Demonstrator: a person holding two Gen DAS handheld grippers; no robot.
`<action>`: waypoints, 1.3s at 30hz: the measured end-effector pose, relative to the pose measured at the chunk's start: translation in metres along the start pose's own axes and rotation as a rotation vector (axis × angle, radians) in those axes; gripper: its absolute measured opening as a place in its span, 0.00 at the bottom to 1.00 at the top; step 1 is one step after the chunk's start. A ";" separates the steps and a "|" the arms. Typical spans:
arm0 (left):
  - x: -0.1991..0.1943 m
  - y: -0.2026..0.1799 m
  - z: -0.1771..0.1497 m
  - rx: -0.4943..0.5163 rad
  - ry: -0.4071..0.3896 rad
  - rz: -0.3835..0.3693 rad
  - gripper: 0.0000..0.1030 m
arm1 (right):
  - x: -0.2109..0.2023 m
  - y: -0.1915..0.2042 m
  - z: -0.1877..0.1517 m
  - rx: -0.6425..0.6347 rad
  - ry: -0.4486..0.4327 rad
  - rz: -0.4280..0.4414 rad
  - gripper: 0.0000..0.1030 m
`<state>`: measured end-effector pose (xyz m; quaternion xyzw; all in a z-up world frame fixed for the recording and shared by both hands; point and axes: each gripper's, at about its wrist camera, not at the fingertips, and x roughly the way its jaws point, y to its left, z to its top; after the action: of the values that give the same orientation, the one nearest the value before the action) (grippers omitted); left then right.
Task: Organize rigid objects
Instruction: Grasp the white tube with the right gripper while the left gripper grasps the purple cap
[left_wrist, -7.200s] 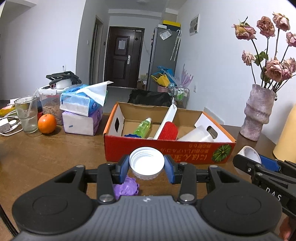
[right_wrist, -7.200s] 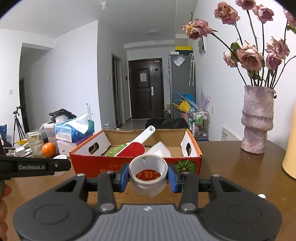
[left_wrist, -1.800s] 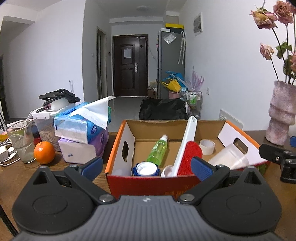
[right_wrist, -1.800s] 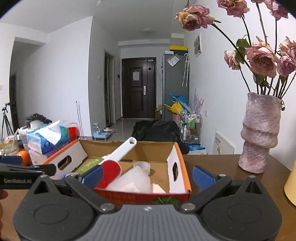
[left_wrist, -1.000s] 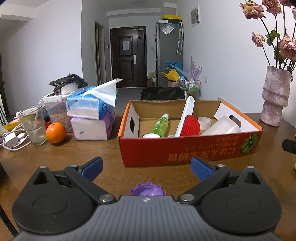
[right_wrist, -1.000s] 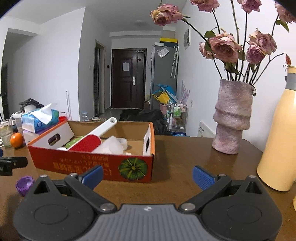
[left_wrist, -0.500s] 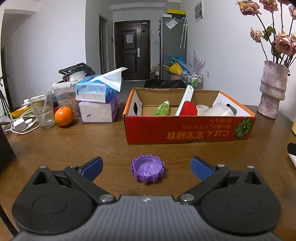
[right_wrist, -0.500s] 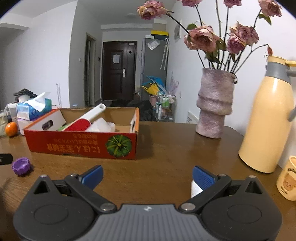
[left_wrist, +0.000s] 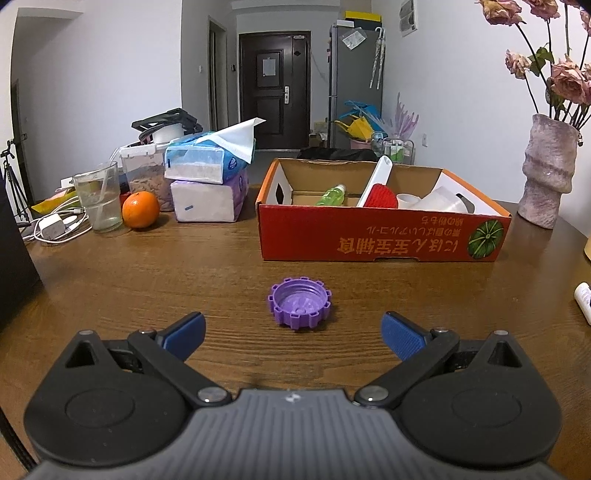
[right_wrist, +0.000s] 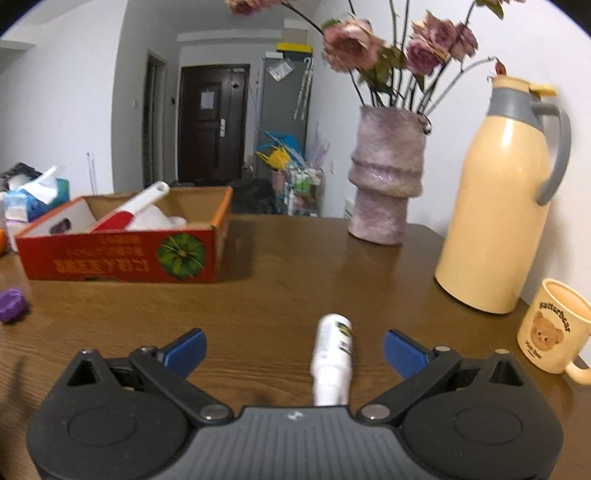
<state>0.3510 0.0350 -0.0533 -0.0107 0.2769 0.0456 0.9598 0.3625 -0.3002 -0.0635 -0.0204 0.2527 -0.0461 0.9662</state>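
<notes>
- The left gripper (left_wrist: 291, 332) hovers low over the wooden bench (left_wrist: 147, 273) with its jaws spread wide and nothing between them.
- A purple cap (left_wrist: 300, 302) lies open side up on the bench just ahead of the left gripper, clear of both blue pads (left_wrist: 184, 332).
- Behind the cap stands a red cardboard box (left_wrist: 380, 236), open at the top.
- In the box lie a green bottle (left_wrist: 331, 195), a red brush with a white handle (left_wrist: 380, 184) leaning up over the rim, and a white plastic container (left_wrist: 439, 201) at the right end; what sits lower inside is hidden by the front wall.
- Left of the box are two stacked tissue packs (left_wrist: 208, 184), an orange (left_wrist: 140, 209) and a glass (left_wrist: 98, 197) holding clear liquid and a straw.
- The right gripper (right_wrist: 293, 350) also has its jaws wide apart, holding nothing.
- A small white bottle (right_wrist: 332, 358) lies on its side on the bench between the right gripper's pads, touching neither, its near end hidden under the gripper body.
- Beyond it stand a mauve vase (right_wrist: 386, 173) holding dried roses, a cream thermos jug (right_wrist: 502, 199) and a bear mug (right_wrist: 550, 332).
</notes>
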 end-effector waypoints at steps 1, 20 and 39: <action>0.001 0.000 0.000 -0.001 0.002 0.002 1.00 | 0.003 -0.003 -0.001 0.001 0.011 -0.003 0.97; 0.011 0.004 -0.002 -0.013 0.035 -0.001 1.00 | 0.053 -0.035 -0.010 0.104 0.140 0.030 0.28; 0.053 0.003 0.009 -0.007 0.079 -0.005 1.00 | 0.032 -0.018 -0.007 0.126 0.003 0.058 0.26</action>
<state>0.4000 0.0429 -0.0736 -0.0168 0.3144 0.0436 0.9481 0.3849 -0.3210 -0.0842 0.0478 0.2510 -0.0340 0.9662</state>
